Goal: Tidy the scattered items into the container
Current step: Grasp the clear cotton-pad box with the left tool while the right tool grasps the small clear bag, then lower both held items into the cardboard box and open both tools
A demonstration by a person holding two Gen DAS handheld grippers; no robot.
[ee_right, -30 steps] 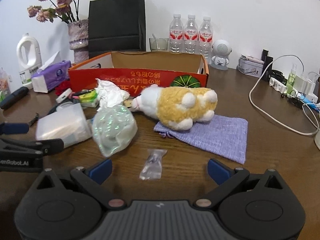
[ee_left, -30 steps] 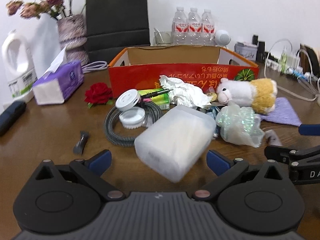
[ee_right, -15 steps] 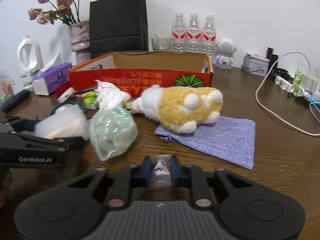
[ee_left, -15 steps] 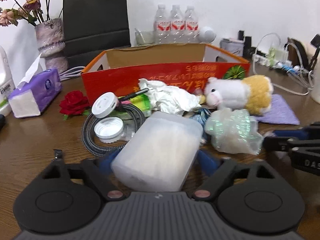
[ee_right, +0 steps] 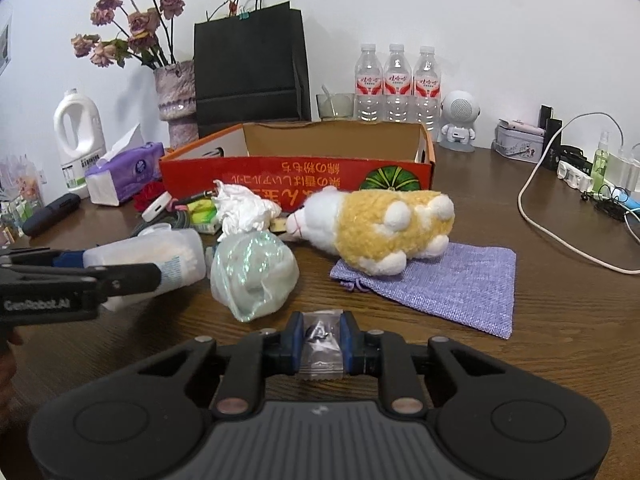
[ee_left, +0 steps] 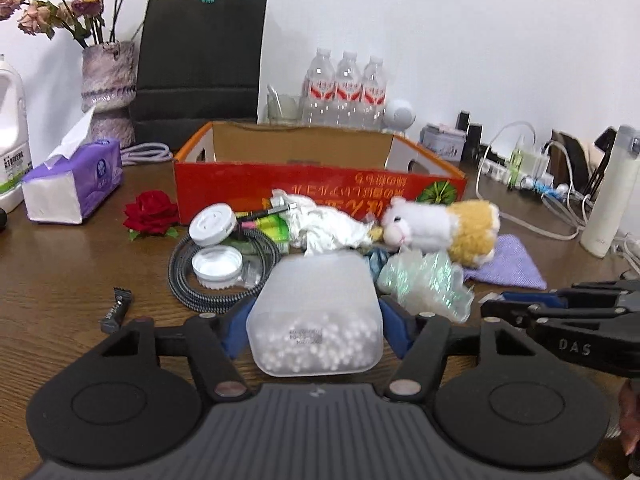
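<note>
Since a second ago, left tongs [ee_left: 314, 316] clamped the swab box [ee_left: 316, 312], right tongs [ee_right: 322, 344] the sachet [ee_right: 322, 354].

three water bottles [ee_right: 398, 80], one plush toy [ee_right: 380, 228], two lids [ee_left: 214, 242]

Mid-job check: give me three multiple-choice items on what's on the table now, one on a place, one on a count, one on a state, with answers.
1. Where does the plush toy lie?
A. inside the cardboard box
B. partly on the purple pouch
C. on the tissue pack

2. How many water bottles stand behind the cardboard box?
A. two
B. three
C. five

3. What are the right tongs doing?
A. open over bare table
B. shut on the small clear packet
C. shut on the red rose

Answers:
1 B, its underside rests on the pouch, in front of the box.
2 B, three red-labelled bottles side by side.
3 B, the blue pads press the packet from both sides. The left tongs likewise grip the cotton swab box.
</note>
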